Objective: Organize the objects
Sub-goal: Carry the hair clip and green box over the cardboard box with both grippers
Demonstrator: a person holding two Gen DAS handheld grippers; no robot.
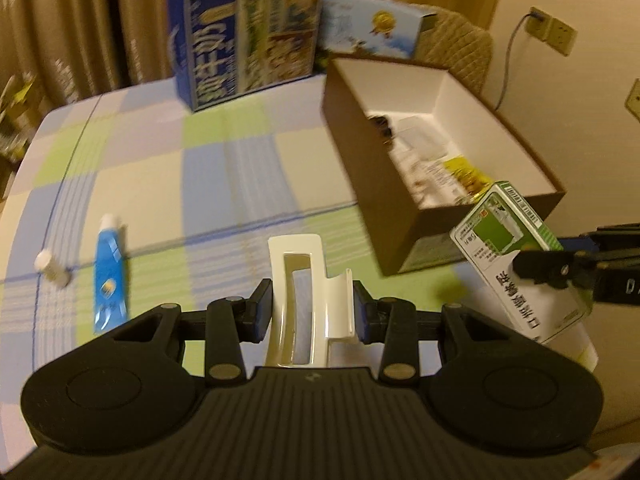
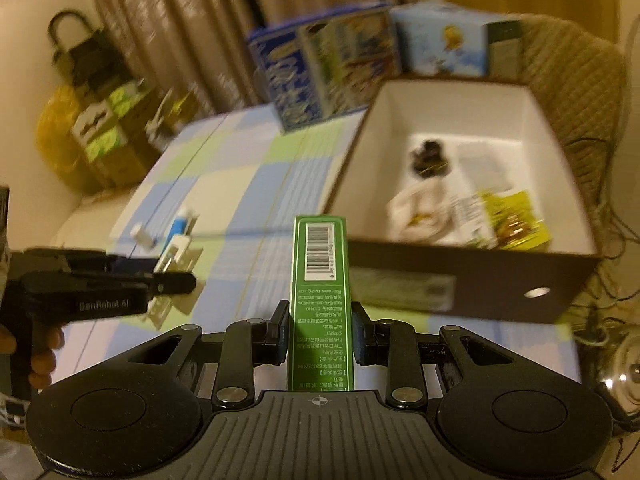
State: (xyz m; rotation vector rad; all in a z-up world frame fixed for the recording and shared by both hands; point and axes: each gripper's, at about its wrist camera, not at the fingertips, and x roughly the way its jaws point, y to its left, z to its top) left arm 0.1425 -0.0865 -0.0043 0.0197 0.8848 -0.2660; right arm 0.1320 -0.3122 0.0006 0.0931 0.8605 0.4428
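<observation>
Left claw (image 1: 312, 312) gripping white holder (image 1: 298, 280), right claw (image 2: 320, 334) clamping green box (image 2: 320, 280)

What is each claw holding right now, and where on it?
Left claw: white plastic clip, pinched across its two long sides. Right claw: green and white box, gripped across its narrow green edge, near the lower end.

Box contents (image 2: 460, 208) blurred, right claw (image 1: 560, 268) cut by frame edge
</observation>
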